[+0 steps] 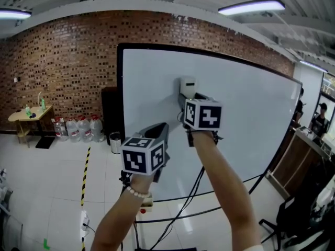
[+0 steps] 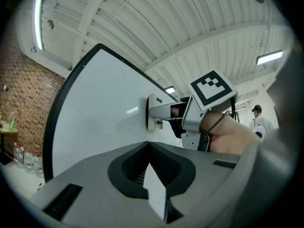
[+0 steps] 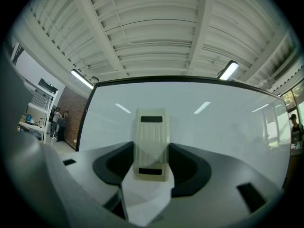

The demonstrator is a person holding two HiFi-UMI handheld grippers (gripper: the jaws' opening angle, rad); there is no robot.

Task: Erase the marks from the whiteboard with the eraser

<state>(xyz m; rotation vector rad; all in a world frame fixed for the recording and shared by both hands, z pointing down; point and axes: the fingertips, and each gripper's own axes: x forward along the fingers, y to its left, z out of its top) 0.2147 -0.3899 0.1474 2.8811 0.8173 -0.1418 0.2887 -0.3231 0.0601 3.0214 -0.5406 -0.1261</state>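
In the head view, the marker cube (image 1: 203,114) of the right gripper (image 1: 192,99) covered its fingers and the lower part of the eraser (image 1: 187,83), and both forearms (image 1: 225,177) hid a stretch of the lower edge of the whiteboard (image 1: 251,103). In the right gripper view, the gripper body masked the lower whiteboard area, and the bystanders (image 3: 59,122) at the left edge were too small to describe.

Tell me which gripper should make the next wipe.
Right. The right gripper holds the eraser flat against the whiteboard; the left gripper is shut, empty, and short of the board.
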